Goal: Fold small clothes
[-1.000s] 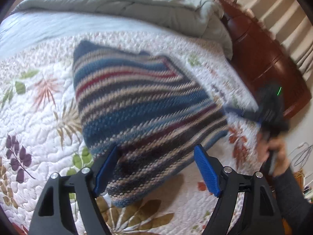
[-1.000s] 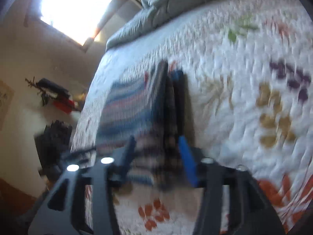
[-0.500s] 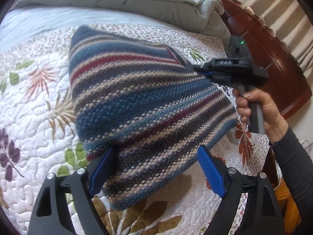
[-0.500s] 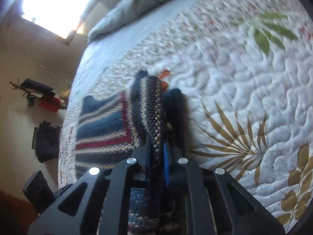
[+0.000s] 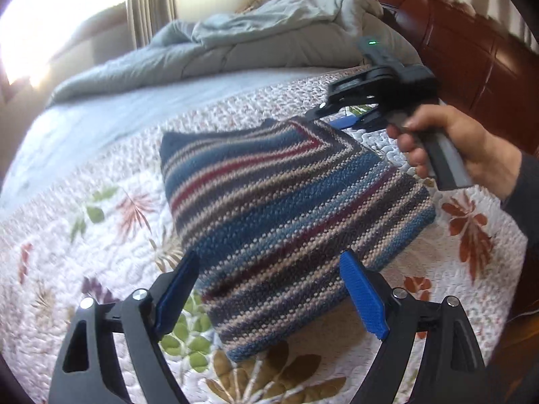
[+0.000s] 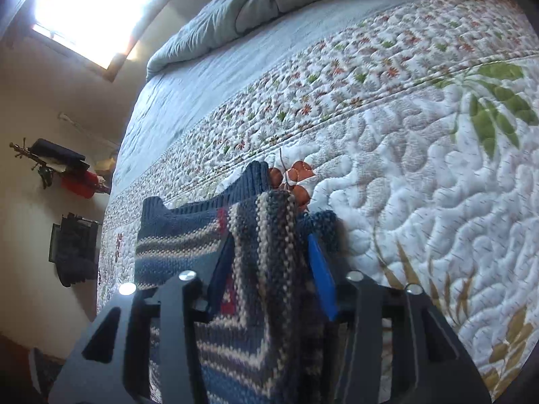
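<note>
A small striped knit sweater (image 5: pixel 286 208) in blue, beige and red lies folded on the floral quilt (image 5: pixel 101 235). My left gripper (image 5: pixel 269 289) is open, its blue pads either side of the sweater's near edge, holding nothing. My right gripper (image 6: pixel 273 266) has its jaws parted around a bunched fold of the sweater (image 6: pixel 266 242), which sits loosely between the blue pads. In the left wrist view the right gripper (image 5: pixel 333 118) sits at the sweater's far corner, held by a hand (image 5: pixel 448 144).
A grey duvet (image 5: pixel 252 47) is heaped at the head of the bed. A dark wooden headboard (image 5: pixel 471 50) runs along the right. The quilt (image 6: pixel 421 168) spreads wide to the right of the sweater. A bright window (image 6: pixel 84 10) and wall items (image 6: pixel 67 171) lie beyond the bed.
The right gripper was shut on the sweater's fold half a second ago and has now opened, letting it go. The left gripper has drawn back and tilted up.
</note>
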`<state>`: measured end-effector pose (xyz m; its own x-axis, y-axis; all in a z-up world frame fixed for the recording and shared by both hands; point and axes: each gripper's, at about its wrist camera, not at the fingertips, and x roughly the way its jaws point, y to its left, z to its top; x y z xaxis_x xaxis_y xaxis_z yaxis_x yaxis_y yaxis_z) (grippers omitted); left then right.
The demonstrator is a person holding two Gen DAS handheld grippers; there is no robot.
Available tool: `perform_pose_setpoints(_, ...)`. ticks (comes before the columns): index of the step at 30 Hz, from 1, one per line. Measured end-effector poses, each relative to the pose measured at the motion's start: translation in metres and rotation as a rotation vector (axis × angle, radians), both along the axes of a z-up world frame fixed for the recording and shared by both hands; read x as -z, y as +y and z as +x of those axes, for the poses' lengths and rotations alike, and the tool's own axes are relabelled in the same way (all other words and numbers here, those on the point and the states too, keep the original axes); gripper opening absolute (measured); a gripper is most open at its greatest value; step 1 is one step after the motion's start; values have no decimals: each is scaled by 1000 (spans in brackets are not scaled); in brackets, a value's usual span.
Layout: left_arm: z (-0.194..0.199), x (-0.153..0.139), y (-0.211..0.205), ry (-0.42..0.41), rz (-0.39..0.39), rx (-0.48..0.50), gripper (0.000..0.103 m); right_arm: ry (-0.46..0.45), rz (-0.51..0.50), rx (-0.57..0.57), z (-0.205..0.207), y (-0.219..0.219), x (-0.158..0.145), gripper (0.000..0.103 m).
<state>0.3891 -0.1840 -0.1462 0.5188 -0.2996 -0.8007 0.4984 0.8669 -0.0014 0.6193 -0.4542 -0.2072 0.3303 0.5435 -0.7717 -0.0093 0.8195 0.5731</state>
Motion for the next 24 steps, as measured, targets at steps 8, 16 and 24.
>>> perform_pose_setpoints(8,-6,2,1,-39,22,8,86,35,-35,24,6,-2,19,23)
perform_pose_setpoints(16,-12,-7,11,-34,16,1,86,-18,-106,-33,-67,-16,-25,53)
perform_pose_setpoints(24,-17,2,26,63,-8,-18,86,53,-67,-10,-97,-25,7,44)
